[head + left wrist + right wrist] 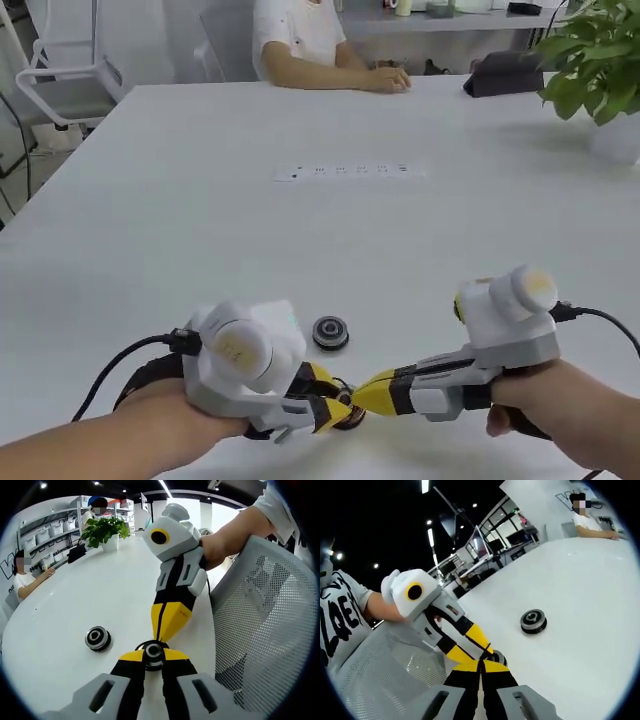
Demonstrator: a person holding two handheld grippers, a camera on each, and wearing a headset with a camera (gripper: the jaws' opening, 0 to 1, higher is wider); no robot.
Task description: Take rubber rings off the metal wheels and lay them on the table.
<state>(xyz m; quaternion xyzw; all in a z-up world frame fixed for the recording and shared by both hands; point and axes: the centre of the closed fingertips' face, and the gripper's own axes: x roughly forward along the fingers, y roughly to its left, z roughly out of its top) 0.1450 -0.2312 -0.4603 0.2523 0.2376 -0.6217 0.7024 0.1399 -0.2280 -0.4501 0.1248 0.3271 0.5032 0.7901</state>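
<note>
Wheel (pixel 153 652) sits at bottom centre of the head view, clamped across its sides by my left claw (pixel 153 658), black rubber ring (pixel 141 646) on it. My right claw (pixel 481 663) is clenched, tips against that wheel's rim; can't tell if it has the ring pinched. Second wheel (pixel 330 332) lies flat on the white surface (pixel 300 240), just above the claws, ring on, touching nothing.

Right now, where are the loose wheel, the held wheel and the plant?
loose wheel (pixel 331 332), head view, its hub.
held wheel (pixel 153 653), left gripper view, its hub.
plant (pixel 588 58), head view, its leaves.
</note>
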